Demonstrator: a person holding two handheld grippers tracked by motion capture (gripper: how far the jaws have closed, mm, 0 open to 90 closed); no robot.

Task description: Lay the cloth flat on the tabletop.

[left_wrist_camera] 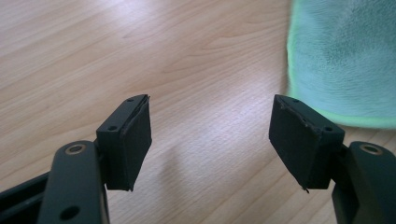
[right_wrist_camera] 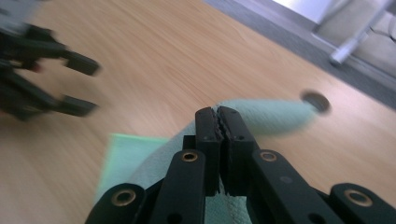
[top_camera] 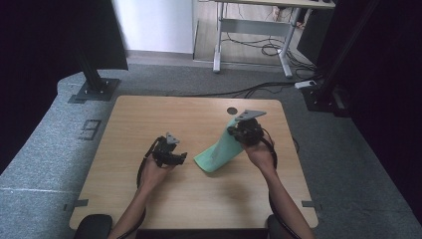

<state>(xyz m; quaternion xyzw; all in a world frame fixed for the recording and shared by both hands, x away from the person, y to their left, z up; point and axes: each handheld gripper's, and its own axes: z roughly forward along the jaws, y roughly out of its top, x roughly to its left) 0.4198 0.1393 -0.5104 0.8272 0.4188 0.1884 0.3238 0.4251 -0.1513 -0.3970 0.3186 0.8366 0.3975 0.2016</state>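
On the table (top_camera: 129, 199), at left, the left gripper (top_camera: 175, 158) waits with jaws apart, beside the cloth (top_camera: 219, 152). Rightward, the right gripper (top_camera: 242, 130) pinches the cloth's raised edge; lifting slowly should keep it from slipping.

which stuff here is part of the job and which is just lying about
In use:
green cloth, one end lifted off the wooden table
right gripper, shut on the cloth
left gripper, open beside it

Just there:
round hole in the tabletop
desk frame and floor cables behind
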